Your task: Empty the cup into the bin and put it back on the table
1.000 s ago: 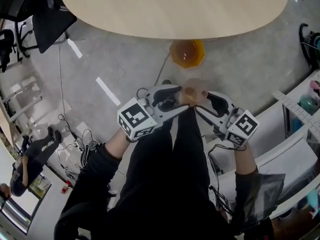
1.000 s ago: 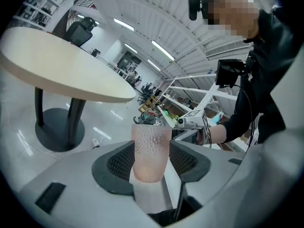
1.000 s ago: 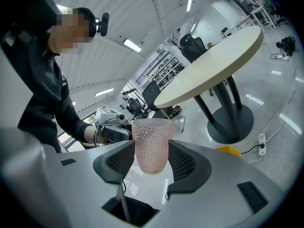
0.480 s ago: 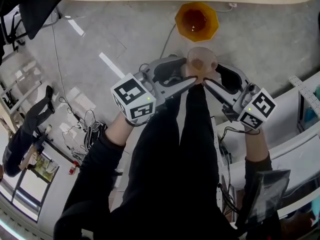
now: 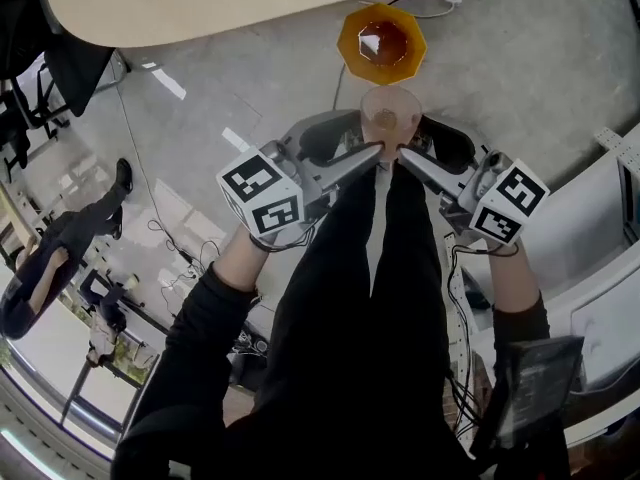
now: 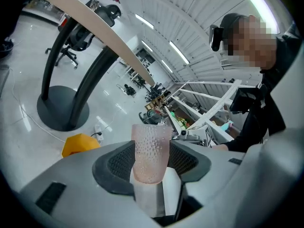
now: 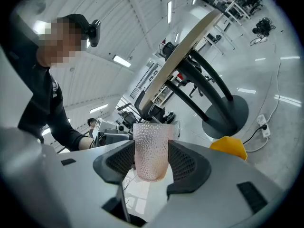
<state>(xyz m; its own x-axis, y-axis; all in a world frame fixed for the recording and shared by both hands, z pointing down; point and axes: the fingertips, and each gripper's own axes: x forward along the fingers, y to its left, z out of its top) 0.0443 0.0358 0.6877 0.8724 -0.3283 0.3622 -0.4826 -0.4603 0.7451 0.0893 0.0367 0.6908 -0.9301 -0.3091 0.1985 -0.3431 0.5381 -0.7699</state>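
While the cup (image 5: pixel 390 114) is held up in the air over the floor (image 5: pixel 520 78), it is squeezed from both sides. The jaws of the left gripper (image 5: pixel 372 154) are pressed tight on it, and so are the jaws of the right gripper (image 5: pixel 408 156). It is held upright, mouth up, so it is judged that nothing has been tipped out yet. The orange bin (image 5: pixel 381 40) is seen on the floor just past the cup, near it but not under it. The table (image 5: pixel 180 3) is well apart, at the top of the head view.

A few things could go wrong. If the cup is tipped before it is right over the bin, what is inside could be dropped on the floor. If the two grippers are not turned together, the bumpy cup could be twisted loose and dropped. If it is squeezed too hard, it might be bent.

No words or brand names can be read anywhere. Only black and white square marks are seen on each marker cube (image 5: pixel 262 196)
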